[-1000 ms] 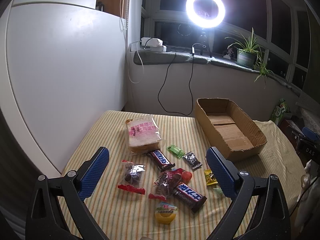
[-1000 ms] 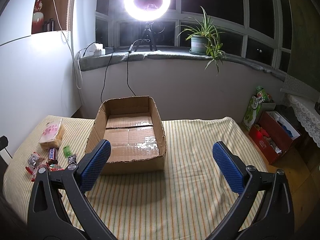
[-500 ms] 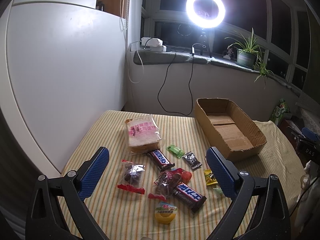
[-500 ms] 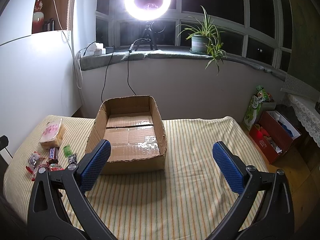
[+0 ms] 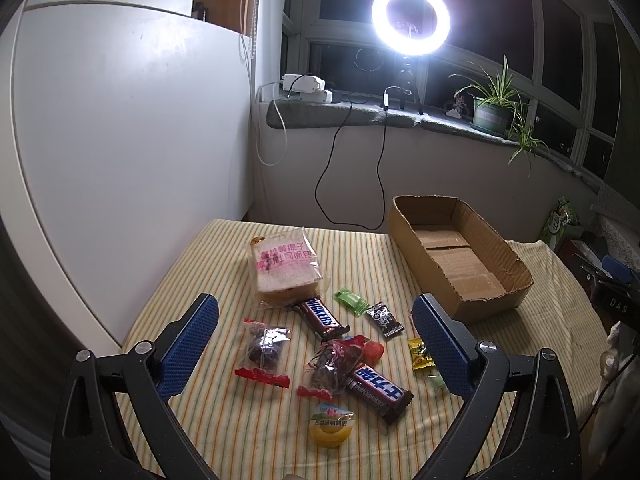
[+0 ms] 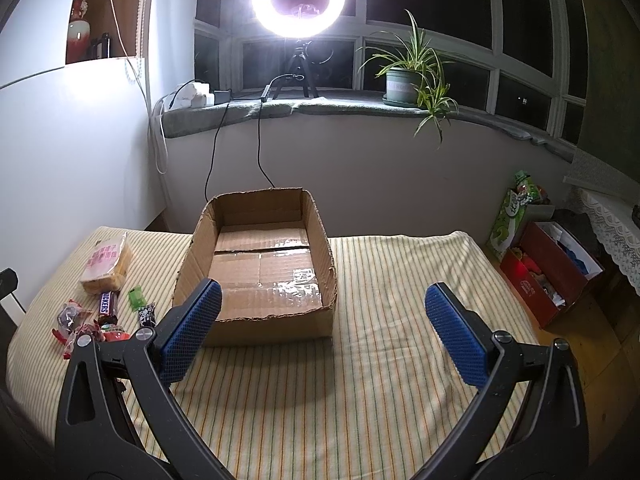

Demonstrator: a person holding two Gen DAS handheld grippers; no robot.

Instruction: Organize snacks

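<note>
Snacks lie on the striped tablecloth: a bagged bread slice (image 5: 285,270), a Snickers bar (image 5: 320,317), a second chocolate bar (image 5: 380,388), two clear bags of dark fruit (image 5: 266,346), a jelly cup (image 5: 332,428), and small green (image 5: 350,300), black (image 5: 385,319) and yellow (image 5: 420,354) packets. An empty cardboard box (image 5: 460,256) stands to their right; it also shows in the right wrist view (image 6: 264,264). My left gripper (image 5: 316,344) is open above the snacks. My right gripper (image 6: 322,330) is open and empty before the box.
A white wall panel (image 5: 120,160) borders the table's left side. A ring light (image 5: 411,18) and a potted plant (image 6: 404,80) stand on the windowsill. A red box (image 6: 552,272) and bags sit on the floor to the right.
</note>
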